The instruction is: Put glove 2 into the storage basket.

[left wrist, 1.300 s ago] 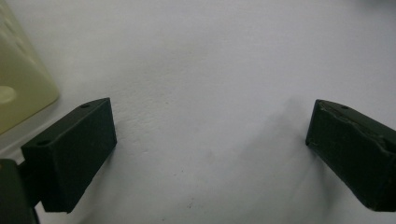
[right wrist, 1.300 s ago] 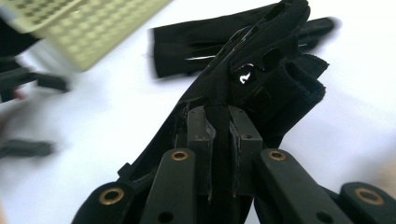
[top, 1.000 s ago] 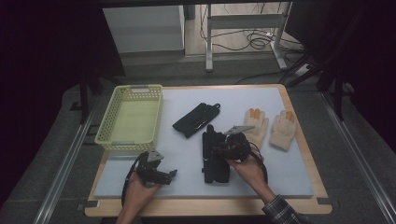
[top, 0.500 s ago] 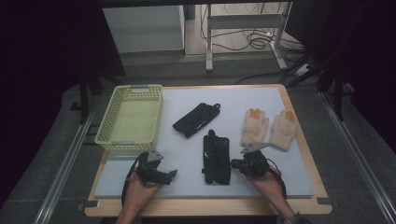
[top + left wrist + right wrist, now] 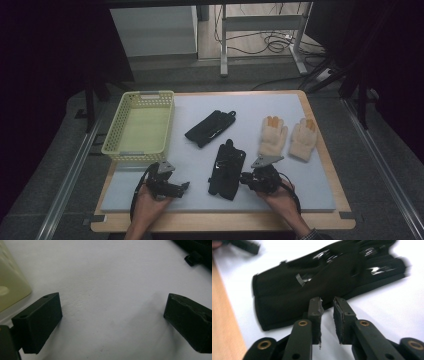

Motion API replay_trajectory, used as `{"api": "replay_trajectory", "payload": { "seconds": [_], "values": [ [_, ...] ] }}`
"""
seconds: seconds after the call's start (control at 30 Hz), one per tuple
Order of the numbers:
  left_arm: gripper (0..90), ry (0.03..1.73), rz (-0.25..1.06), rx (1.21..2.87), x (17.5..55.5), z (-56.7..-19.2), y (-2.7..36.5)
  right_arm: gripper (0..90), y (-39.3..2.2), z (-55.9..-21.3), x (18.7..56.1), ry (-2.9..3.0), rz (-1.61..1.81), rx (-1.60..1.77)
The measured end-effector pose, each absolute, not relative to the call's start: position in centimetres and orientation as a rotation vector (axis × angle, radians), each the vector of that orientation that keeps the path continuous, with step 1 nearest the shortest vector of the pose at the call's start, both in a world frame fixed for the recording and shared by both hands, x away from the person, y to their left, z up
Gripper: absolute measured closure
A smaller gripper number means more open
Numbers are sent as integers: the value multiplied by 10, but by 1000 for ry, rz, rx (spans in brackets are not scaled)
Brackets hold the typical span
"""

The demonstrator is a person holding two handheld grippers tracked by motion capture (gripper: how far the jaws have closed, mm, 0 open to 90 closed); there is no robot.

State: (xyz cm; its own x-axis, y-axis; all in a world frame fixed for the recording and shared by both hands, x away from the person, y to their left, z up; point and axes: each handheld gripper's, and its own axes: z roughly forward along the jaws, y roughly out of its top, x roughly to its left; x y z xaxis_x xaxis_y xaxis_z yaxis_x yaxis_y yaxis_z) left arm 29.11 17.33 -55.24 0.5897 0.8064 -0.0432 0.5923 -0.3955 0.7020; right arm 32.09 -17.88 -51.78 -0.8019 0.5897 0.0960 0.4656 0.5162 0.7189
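Progress: basket [image 5: 138, 127] at upper left holds nothing we can see, all four gloves out | right gripper [image 5: 243, 178] jaws have just been opening, narrow gap, nothing between, beside lower black glove [image 5: 227, 169] | left gripper [image 5: 182, 186] released wide.

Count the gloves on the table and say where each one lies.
4. Two black gloves: one mid-mat, one nearer the person beside the right tongs. Two cream gloves side by side at the right. None seems hidden.

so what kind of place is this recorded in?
Probably a lab data-collection bench, not a home: a white mat on a wooden table, dark curtains around it, cables on the floor, and sorting props such as a yellow basket.
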Motion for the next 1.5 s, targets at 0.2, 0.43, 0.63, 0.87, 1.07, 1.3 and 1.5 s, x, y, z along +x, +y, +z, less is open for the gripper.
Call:
{"api": "replay_trajectory", "payload": {
  "seconds": [0.2, 0.43, 0.63, 0.87, 1.07, 1.3, 1.5],
  "values": [
    [22, 1105, 399, 2129, 291, -552, 173, 732, -179, -499, 347, 2538, 1179, 945],
    [22, 1105, 399, 2129, 291, -552, 173, 774, -155, -487, 389, 2522, 1182, 945],
    [22, 1105, 398, 2129, 291, -552, 173, 740, -128, -482, 425, 2500, 1193, 956],
    [22, 1104, 399, 2131, 291, -552, 173, 695, -90, -485, 458, 2498, 1142, 934],
    [22, 1105, 399, 2130, 291, -552, 173, 695, -69, -490, 479, 2501, 1116, 932],
    [22, 1103, 396, 2126, 291, -553, 173, 589, -43, -502, 513, 2478, 1080, 980],
    [22, 1103, 395, 2126, 291, -553, 174, 496, -30, -514, 533, 2463, 1045, 1006]
  ]
}}
